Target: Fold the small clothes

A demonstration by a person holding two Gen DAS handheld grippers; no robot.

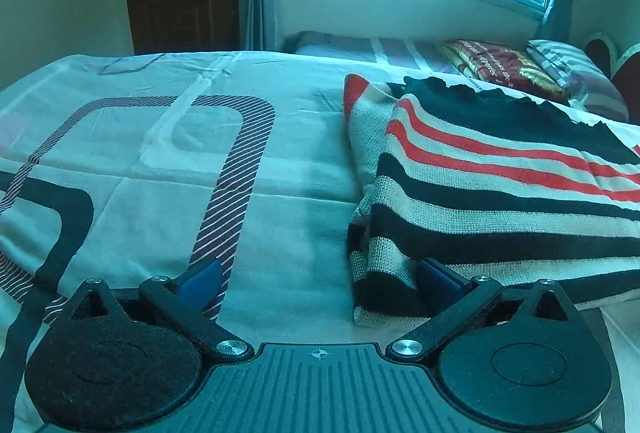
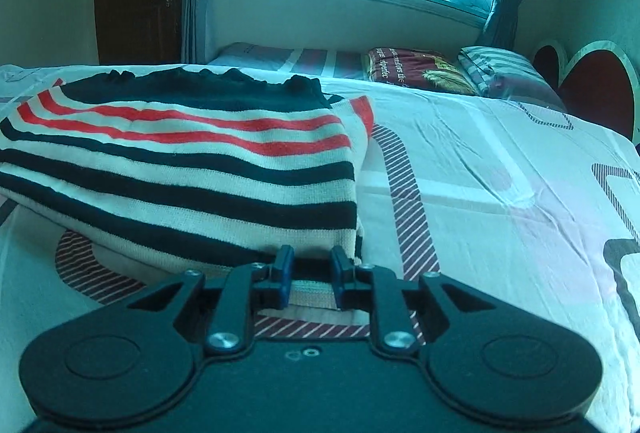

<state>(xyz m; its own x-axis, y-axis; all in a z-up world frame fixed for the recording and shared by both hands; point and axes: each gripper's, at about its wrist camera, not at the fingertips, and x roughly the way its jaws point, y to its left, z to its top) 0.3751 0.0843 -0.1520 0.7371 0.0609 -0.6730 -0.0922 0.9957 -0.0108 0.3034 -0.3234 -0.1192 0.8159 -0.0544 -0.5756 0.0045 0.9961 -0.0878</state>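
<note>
1. Knitted and striped in black, cream and red, the sweater (image 1: 500, 185) lies on the bed sheet (image 1: 160, 153), filling the right half of the left wrist view and the left half of the right wrist view (image 2: 180, 161). It looks already doubled over, with a thick near edge of several layers.
2. The left gripper (image 1: 320, 283) is spread wide. Its right finger (image 1: 436, 279) touches the sweater's near corner at the lower right of centre, while the other one sits over bare sheet, so nothing is gripped.
3. The right gripper (image 2: 308, 273) has narrowed around the near hem at lower centre, with cream knit between its blue pads (image 2: 284, 269). A gap remains, so I cannot tell whether it actually pinches the cloth.
4. Judged from this, the step is taking both near corners for another fold.
5. To do it well, slide the left one further right so both fingers straddle every layer before closing.
6. Catch all layers on both sides, or the lower ones will probably sag and skew the stripes.
7. Lift both corners level, then carry them toward the dark far edge near the pillows (image 2: 420, 69).
</note>
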